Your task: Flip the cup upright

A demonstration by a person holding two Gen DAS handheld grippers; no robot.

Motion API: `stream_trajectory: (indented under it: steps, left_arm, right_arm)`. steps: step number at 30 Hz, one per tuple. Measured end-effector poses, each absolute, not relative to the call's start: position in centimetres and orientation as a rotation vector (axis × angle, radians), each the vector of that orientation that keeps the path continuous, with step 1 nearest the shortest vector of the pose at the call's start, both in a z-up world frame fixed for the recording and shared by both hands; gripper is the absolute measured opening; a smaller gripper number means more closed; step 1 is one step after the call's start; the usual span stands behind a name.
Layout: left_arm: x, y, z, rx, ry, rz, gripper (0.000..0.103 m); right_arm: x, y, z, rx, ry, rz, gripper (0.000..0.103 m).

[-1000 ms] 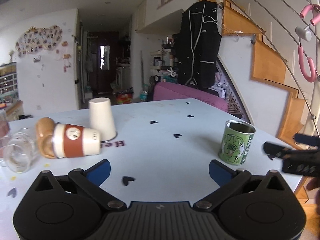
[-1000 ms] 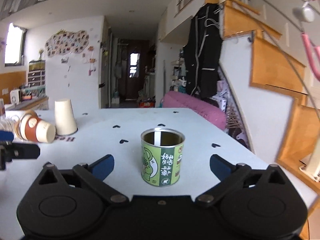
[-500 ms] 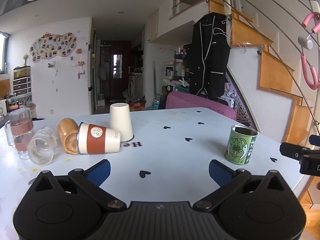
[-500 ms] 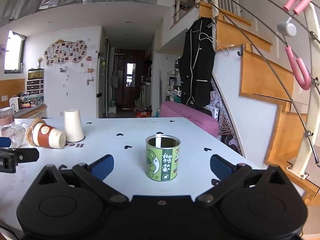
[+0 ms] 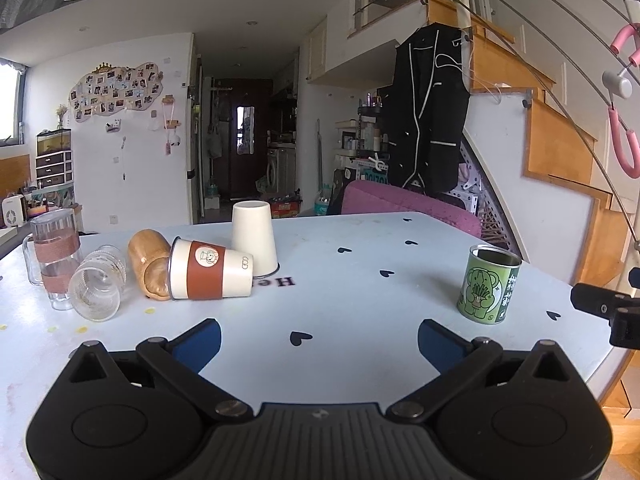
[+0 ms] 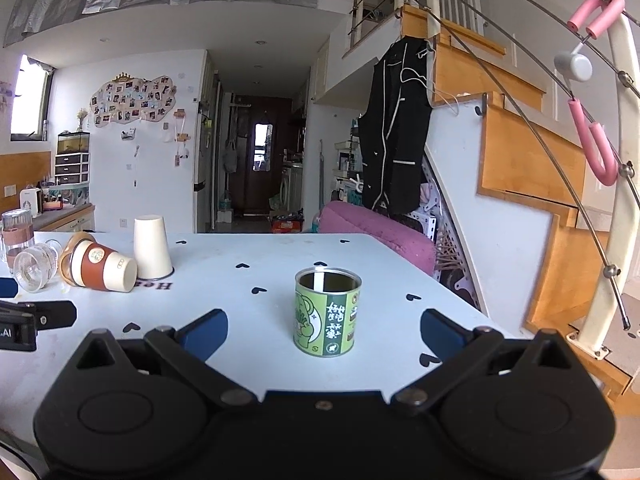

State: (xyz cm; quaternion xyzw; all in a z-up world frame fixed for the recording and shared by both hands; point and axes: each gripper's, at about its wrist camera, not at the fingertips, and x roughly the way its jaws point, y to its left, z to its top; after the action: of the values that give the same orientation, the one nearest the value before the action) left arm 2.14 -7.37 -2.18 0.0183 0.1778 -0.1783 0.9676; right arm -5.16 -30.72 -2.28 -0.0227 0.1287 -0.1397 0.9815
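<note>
A white cup with a brown sleeve (image 5: 210, 276) lies on its side on the light table (image 5: 360, 304), mouth to the left; it also shows in the right wrist view (image 6: 102, 268). A plain white cup (image 5: 255, 238) stands upside down just behind it, also seen in the right wrist view (image 6: 152, 246). A wooden cup (image 5: 149, 264) and a clear glass (image 5: 98, 282) lie on their sides beside them. My left gripper (image 5: 318, 340) is open and empty, well short of the cups. My right gripper (image 6: 322, 326) is open and empty, facing a green tin.
A green tin (image 6: 327, 317) stands upright near the table's right edge, also seen in the left wrist view (image 5: 488, 289). A tall glass mug (image 5: 52, 258) stands at the far left. A pink chair (image 5: 408, 206) sits behind the table, stairs to the right.
Both grippers have drawn back and risen from the table, so the cups and the tin look farther away. Nothing on the table has moved.
</note>
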Motion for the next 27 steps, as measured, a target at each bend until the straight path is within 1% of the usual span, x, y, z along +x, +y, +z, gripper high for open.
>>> stream_trajectory:
  steps: [27]
  left_arm:
    - [2.0, -7.28, -1.96, 0.041, 0.356, -0.357, 0.103]
  right_arm:
    - [-5.04, -30.62, -2.82, -0.059, 0.27, -0.282, 0.103]
